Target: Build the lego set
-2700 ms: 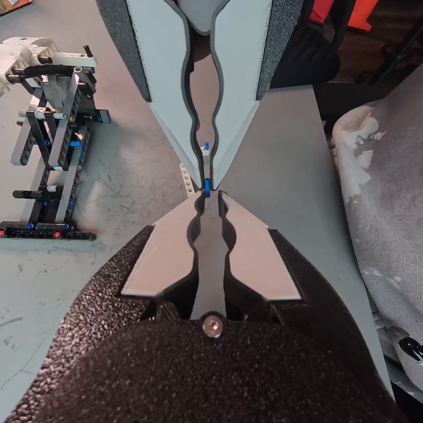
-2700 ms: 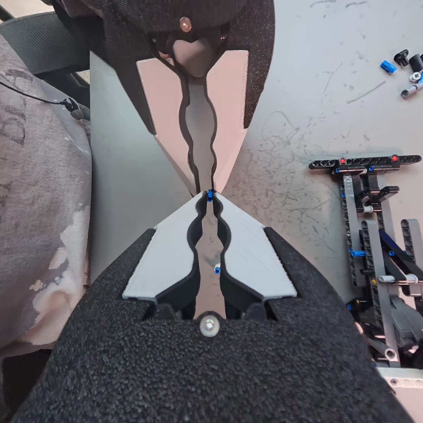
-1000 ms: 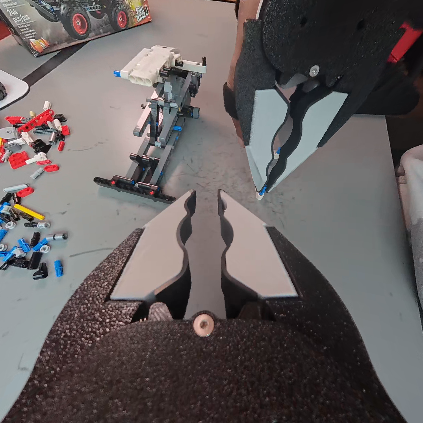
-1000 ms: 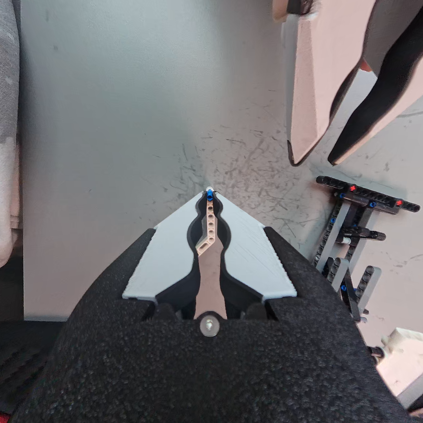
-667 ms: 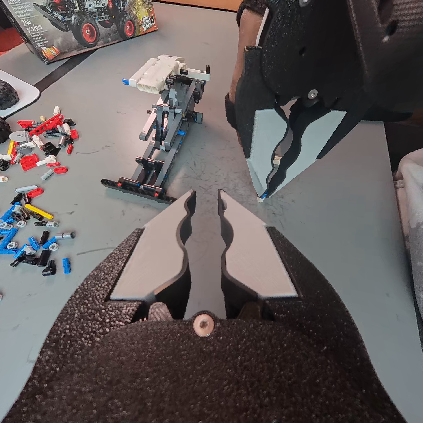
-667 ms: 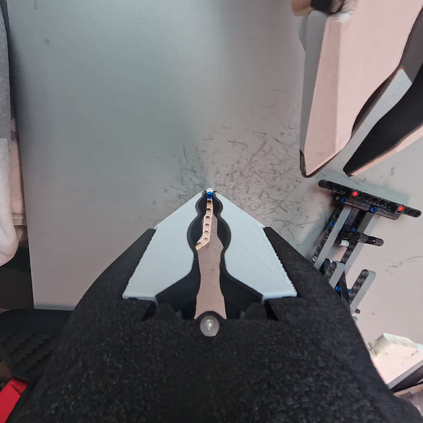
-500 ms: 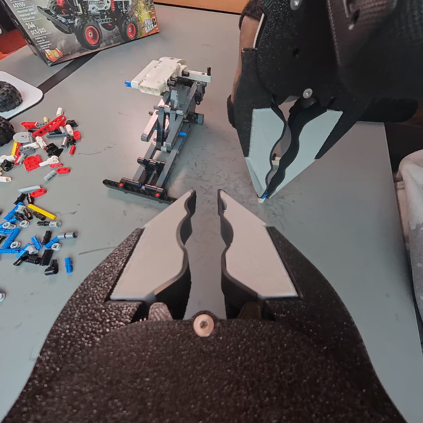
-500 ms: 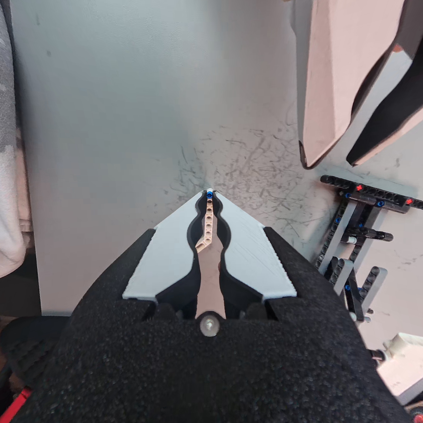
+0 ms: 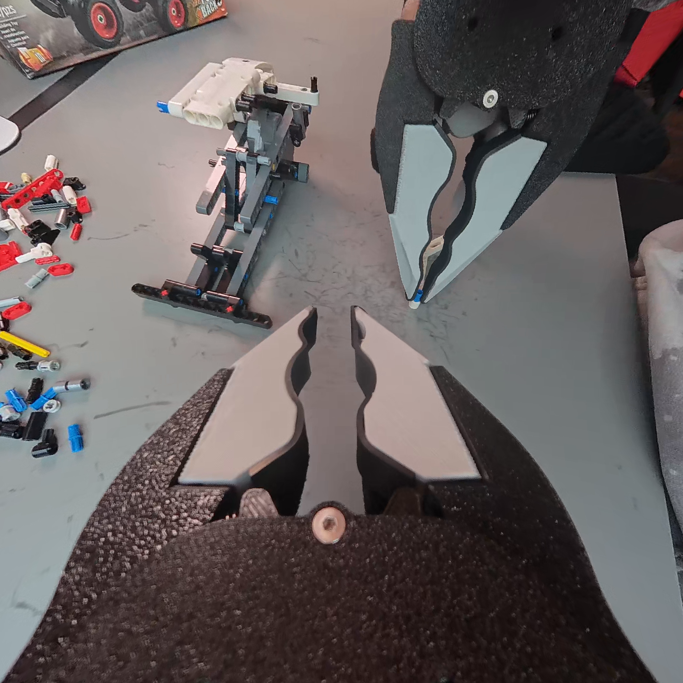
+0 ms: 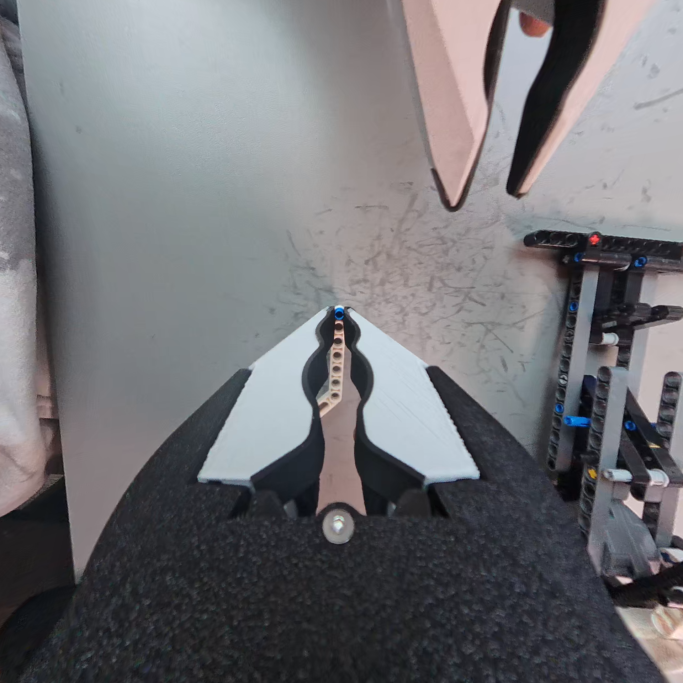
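Right gripper [image 10: 339, 308]: clamped tight at the tips on a white perforated beam [image 10: 337, 364], with a blue pin [image 10: 338, 314] seated in the beam's end hole right at the tips; beam angled back between the fingers [image 10: 281, 410], bent at its rear end. Same gripper [image 9: 417, 298] seen in the left wrist view pointing steeply down at the grey table [image 9: 517, 369], beam end just above or on the surface, contact not determinable. Left gripper [image 9: 332, 308]: parted by a narrow gap, nothing held, hovering above the table, tips aimed between the right gripper and the chassis. Also seen in the right wrist view [image 10: 480, 199], upper right, fingers apart and empty. Partly built chassis [image 9: 236, 207]: flat on the table, left of both grippers, well apart from the right gripper, closer to the left gripper's tips; long black cross beam [image 9: 201, 299] at the near end, white block [image 9: 218, 94] raised at the far end. Loose parts [image 9: 40, 258] scattered along the left table edge, red, black, blue, white and one yellow. Printed box [image 9: 103, 26] at the far left corner. Pale cloth [image 9: 661, 369] at the right edge of the table.
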Tool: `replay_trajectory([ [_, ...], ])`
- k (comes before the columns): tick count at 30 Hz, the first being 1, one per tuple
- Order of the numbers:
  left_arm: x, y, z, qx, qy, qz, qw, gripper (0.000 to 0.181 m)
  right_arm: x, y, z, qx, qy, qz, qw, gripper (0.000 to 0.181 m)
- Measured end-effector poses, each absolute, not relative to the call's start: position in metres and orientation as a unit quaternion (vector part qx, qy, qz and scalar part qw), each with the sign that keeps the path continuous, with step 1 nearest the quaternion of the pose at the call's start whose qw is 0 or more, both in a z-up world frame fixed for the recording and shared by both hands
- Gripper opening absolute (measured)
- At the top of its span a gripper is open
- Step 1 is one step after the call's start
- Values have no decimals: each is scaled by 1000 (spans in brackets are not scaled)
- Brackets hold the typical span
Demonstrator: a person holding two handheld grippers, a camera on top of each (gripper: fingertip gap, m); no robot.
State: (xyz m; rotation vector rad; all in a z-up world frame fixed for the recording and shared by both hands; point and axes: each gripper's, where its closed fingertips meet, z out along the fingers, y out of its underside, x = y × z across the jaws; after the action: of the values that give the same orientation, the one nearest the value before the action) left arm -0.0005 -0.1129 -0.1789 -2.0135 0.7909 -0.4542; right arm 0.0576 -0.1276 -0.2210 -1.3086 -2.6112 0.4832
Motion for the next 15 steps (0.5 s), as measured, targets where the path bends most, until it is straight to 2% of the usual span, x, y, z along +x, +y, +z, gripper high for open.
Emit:
replay_trajectory([
  [2, 3, -114, -185, -817, 325, -183, 439, 19, 57, -128, -221, -454, -870, 169, 92, 4],
  [8, 7, -115, -198, -825, 333, -183, 419, 19, 53, -130, -212, -452, -860, 200, 127, 28],
  [15, 6, -115, -198, -826, 331, -184, 418, 19, 58, -136, -202, -438, -867, 206, 117, 12],
])
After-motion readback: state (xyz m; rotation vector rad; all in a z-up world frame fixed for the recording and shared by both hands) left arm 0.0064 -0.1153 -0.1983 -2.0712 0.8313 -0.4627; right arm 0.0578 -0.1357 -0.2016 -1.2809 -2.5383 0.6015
